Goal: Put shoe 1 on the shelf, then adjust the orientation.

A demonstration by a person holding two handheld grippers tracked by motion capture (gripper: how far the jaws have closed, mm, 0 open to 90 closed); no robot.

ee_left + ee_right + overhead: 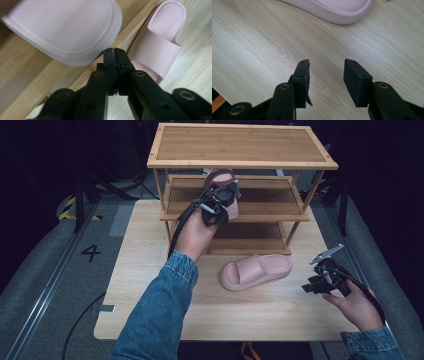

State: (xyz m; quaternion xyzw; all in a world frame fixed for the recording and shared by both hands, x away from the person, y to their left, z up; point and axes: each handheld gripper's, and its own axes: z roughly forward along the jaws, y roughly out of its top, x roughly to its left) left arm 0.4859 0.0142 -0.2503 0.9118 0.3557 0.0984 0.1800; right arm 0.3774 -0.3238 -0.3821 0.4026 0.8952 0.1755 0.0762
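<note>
Your denim sleeve (155, 315) crosses the near edge of the desk (145, 285) and carries the left gripper (222, 202) up to the wooden rack (240, 150) at the far edge. Its jaws look pressed together in the left gripper view, pad against pad with nothing between them, and the first slipper (62, 30) lies just ahead of their tips on the rack's middle shelf (270, 202), toward that shelf's left end. From above, that slipper looks tilted, its far end raised toward the back of the shelf, though your gripper hides much of it, so you cannot be sure it sits flat. I judge that half of the job is done: one slipper is up on the shelf and released. The second slipper (256, 271) is what remains; it lies on its sole on the desk, in front of the rack's bottom shelf and a little right of the desk's middle, its open toe end pointing left and toward you. Your right gripper (320, 277) hovers near the desk's right edge, just right of that slipper, with jaws spread and nothing in them; the right gripper view has the slipper's rounded end (337, 11) a short way beyond the pads, untouched. You have yet to grasp it, lift it and set it beside its mate.
</note>
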